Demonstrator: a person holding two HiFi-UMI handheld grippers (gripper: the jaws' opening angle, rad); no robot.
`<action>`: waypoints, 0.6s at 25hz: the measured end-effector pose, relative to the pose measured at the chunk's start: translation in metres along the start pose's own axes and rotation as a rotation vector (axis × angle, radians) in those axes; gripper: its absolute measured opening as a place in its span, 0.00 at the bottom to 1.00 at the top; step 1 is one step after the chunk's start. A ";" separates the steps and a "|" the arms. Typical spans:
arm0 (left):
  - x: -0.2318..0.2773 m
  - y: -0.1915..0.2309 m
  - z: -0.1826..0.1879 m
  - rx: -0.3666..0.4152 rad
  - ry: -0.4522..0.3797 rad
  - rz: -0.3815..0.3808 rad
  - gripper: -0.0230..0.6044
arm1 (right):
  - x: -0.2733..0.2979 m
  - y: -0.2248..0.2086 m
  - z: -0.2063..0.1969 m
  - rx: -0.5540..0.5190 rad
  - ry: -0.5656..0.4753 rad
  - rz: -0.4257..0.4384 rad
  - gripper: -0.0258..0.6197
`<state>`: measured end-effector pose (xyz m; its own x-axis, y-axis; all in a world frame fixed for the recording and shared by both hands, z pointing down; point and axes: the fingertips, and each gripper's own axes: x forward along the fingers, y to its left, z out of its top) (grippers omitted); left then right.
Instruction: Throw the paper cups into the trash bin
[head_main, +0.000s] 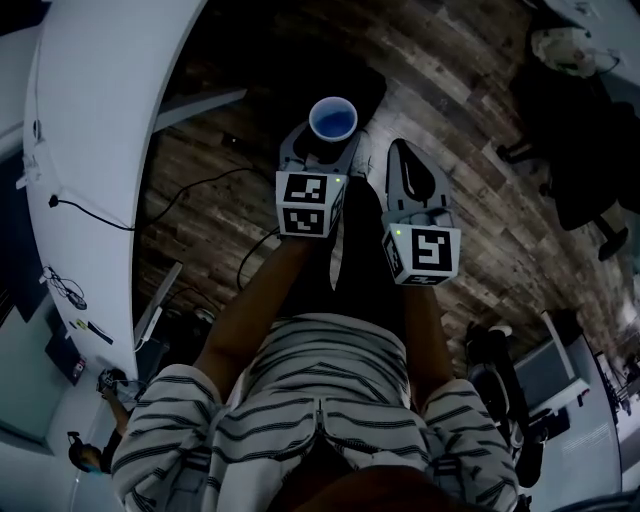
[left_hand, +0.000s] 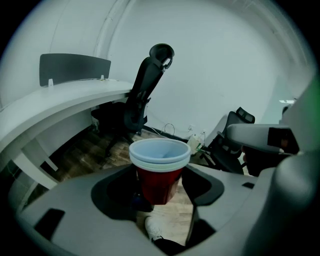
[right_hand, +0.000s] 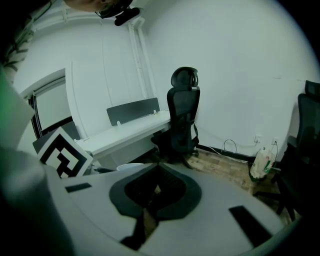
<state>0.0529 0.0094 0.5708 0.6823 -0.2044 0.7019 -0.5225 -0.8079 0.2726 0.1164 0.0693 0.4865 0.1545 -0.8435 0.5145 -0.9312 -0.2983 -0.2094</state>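
Red cups (left_hand: 159, 182) with white rims, two nested in one stack, stand upright between the jaws of the left gripper (left_hand: 160, 194), which clamp the red wall. Just beside it, the right gripper (right_hand: 151, 195) has its jaws pressed together on nothing. Below lies open wooden floor (head_main: 460, 90), edged at the left by one curved white desk (head_main: 95, 140). Farther off are two seats: a tall chair (left_hand: 145, 92) at the desk and a second chair (left_hand: 235, 132) well apart.

Both forearms (head_main: 252, 310) reach forward and down, side by side. The left gripper (head_main: 322, 148) has its fingers (left_hand: 112, 187) closed on the upright stacked cups (left_hand: 160, 170). The right gripper (right_hand: 152, 197), just beside it, has its fingers (right_hand: 175, 192) pressed together.
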 end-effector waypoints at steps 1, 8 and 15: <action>0.003 0.002 -0.003 -0.001 0.007 0.002 0.52 | 0.002 0.001 -0.003 0.002 0.004 0.002 0.05; 0.029 0.008 -0.024 0.007 0.050 0.004 0.52 | 0.010 -0.008 -0.024 0.022 0.028 -0.008 0.05; 0.052 0.010 -0.046 0.043 0.106 0.018 0.52 | 0.012 -0.018 -0.042 0.045 0.046 -0.019 0.05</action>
<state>0.0597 0.0164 0.6400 0.6141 -0.1614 0.7726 -0.5100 -0.8281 0.2325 0.1207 0.0833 0.5318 0.1553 -0.8163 0.5564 -0.9122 -0.3347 -0.2364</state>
